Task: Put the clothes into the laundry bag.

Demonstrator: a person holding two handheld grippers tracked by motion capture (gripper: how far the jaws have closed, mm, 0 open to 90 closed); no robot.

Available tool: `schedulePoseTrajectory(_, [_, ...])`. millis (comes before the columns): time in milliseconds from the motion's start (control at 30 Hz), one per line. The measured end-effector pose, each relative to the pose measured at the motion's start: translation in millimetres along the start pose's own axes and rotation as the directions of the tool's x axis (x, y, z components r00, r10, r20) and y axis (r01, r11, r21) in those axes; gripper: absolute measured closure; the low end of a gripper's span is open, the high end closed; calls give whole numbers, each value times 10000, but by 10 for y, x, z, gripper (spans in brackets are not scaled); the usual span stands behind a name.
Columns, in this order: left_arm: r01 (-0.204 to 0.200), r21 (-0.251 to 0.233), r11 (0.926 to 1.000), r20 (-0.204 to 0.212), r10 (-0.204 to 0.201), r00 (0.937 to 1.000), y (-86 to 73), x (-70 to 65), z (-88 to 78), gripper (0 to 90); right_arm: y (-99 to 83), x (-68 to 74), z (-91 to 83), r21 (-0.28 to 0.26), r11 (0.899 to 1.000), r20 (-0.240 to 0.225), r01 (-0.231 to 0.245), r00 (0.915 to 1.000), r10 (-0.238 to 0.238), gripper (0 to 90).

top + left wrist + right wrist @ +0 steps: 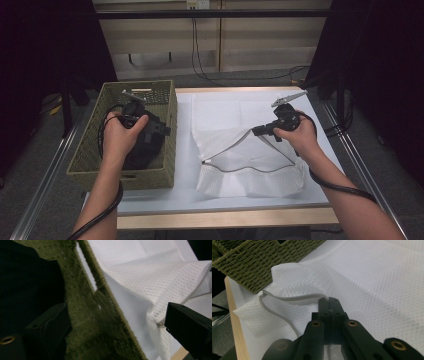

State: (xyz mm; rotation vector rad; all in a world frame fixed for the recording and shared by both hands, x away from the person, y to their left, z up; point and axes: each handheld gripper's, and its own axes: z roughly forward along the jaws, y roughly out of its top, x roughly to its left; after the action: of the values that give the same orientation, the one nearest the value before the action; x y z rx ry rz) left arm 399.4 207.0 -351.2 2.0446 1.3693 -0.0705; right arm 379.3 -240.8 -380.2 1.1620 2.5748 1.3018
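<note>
On the table [185, 150], a white mesh bag [240, 145] lies spread flat at centre, with a green woven basket [165, 100] just beside it at the left. A dark item [145, 152] sits inside the basket.

The right gripper [260, 131] is over the bag, held in the right hand [295, 132]. Its jaws stand pressed together on the bag's upper rim (the edge carrying the grey zip band [287, 298]), and the rim is raised off the lower layer. The bag mouth gapes toward the basket as a result. In the right gripper view the jaws meet with no gap between them, and the mesh edge runs in at their tips. The zip band curves from the jaws to the bag corner [260, 293] near the basket wall.

The left gripper [157, 131] is over the basket, held in the left hand [117, 135]. Its jaws stand wide apart with nothing between the pads. In the left gripper view one jaw lies over the dark item inside the basket; the other lies over the bag edge beyond the basket wall. The basket rim [100, 280] runs between them.

A cable [340, 187] trails from the right gripper along the forearm.
</note>
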Motion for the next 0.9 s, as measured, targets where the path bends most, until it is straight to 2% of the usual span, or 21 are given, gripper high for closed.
schedulePoseTrajectory(67, [80,-77,9999,-47,-80,10000,-7,47,-5,52,-4,-11,-5,25,10000,60,-5,10000,5,900])
schedulePoseTrajectory(200, [241,-74,9997,-507,-244,9984,-14,157,-6,53,-11,-20,-4,25,10000,3,-40,10000,40,900])
schedulePoseTrajectory(300, [200,-20,9998,-640,-201,9977,-24,219,0,54,-20,-19,12,24,10000,33,-14,10000,14,900])
schedulePoseTrajectory(367, [324,-198,9993,-744,-338,9967,-29,274,-5,53,-22,-17,15,37,10000,-7,-58,10000,58,900])
schedulePoseTrajectory(467, [313,-296,9991,-892,-338,9954,-31,331,-12,52,-18,-13,15,58,10000,40,0,10000,-1,900])
schedulePoseTrajectory(667, [472,-228,9986,-1086,-494,9929,-44,414,-7,51,-10,-7,11,54,10000,-15,5,10000,-5,900])
schedulePoseTrajectory(867, [666,-335,9972,-1477,-708,9865,-66,528,20,51,-28,-31,28,82,9999,-20,-71,10000,71,900])
schedulePoseTrajectory(900, [764,-334,9965,-1610,-808,9836,-75,564,37,51,-31,-30,28,76,10000,-14,-59,10000,59,900])
